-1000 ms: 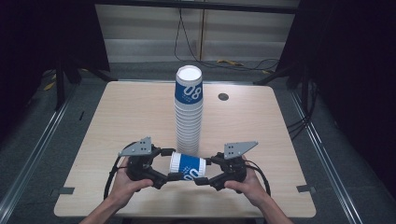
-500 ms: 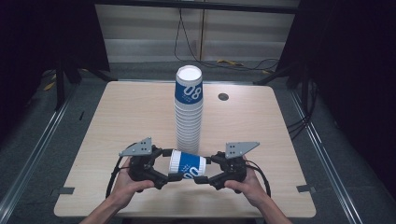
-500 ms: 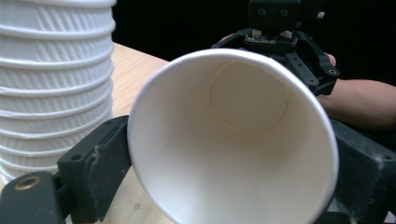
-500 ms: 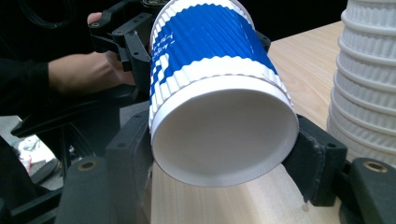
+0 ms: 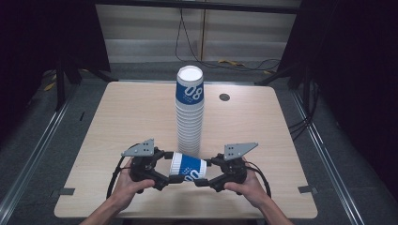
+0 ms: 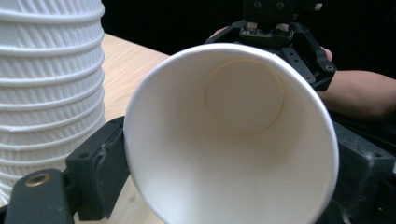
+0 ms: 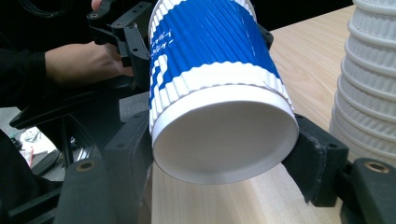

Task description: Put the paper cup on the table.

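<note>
One blue cup (image 5: 187, 167) lies sideways between both grippers, above the table (image 5: 117, 122).

High view: left gripper (image 5: 171, 178) and right gripper (image 5: 199, 182) clamp its ends, just before the cup stack (image 5: 189, 112). Left gripper view: jaws press the rim. Right gripper view: jaws have just opened slightly and probably pinch the base.
</note>
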`<state>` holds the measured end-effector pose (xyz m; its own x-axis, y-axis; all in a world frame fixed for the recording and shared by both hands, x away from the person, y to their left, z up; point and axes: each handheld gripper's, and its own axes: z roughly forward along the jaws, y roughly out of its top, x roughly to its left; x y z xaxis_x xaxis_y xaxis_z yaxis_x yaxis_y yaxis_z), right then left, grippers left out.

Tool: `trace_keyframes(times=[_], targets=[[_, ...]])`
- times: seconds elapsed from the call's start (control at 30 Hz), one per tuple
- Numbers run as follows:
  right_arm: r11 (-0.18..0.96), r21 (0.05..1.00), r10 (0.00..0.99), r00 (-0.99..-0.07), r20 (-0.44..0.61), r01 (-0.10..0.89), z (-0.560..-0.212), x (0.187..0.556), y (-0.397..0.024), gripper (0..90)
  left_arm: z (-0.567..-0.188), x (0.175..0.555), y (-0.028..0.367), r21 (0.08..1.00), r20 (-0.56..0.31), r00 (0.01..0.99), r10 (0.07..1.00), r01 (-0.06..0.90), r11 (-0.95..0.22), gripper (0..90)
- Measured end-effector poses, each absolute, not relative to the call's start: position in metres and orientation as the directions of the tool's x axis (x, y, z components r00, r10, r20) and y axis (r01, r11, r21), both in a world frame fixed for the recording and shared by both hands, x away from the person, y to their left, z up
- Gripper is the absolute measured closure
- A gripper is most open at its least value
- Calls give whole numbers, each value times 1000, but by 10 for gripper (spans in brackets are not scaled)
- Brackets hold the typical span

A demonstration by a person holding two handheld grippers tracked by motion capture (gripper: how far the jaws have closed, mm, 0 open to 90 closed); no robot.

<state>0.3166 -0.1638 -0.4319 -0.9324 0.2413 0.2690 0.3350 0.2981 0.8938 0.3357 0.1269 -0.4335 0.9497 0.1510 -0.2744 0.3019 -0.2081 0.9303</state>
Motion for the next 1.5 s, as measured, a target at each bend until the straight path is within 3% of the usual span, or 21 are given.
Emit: trace_keyframes(times=[0.47, 0.73, 1.0, 1.33, 1.5], targets=[[323, 874, 260, -922, 287, 364, -432, 317, -164, 254, -432, 336, 129, 932, -282, 952, 121, 302, -202, 176], [341, 868, 289, -919, 268, 360, -432, 316, -163, 171, -427, 335, 132, 932, -271, 951, 149, 298, -206, 180], [376, 856, 315, -918, 242, 355, -432, 319, -164, 165, -423, 337, 145, 927, -279, 940, 198, 317, -200, 178], [370, 834, 472, -856, 211, 410, -434, 322, -179, 142, -418, 342, 165, 915, -258, 927, 272, 325, -239, 177], [364, 834, 503, -841, 199, 416, -438, 321, -189, 143, -415, 344, 171, 909, -242, 921, 306, 326, -260, 174]])
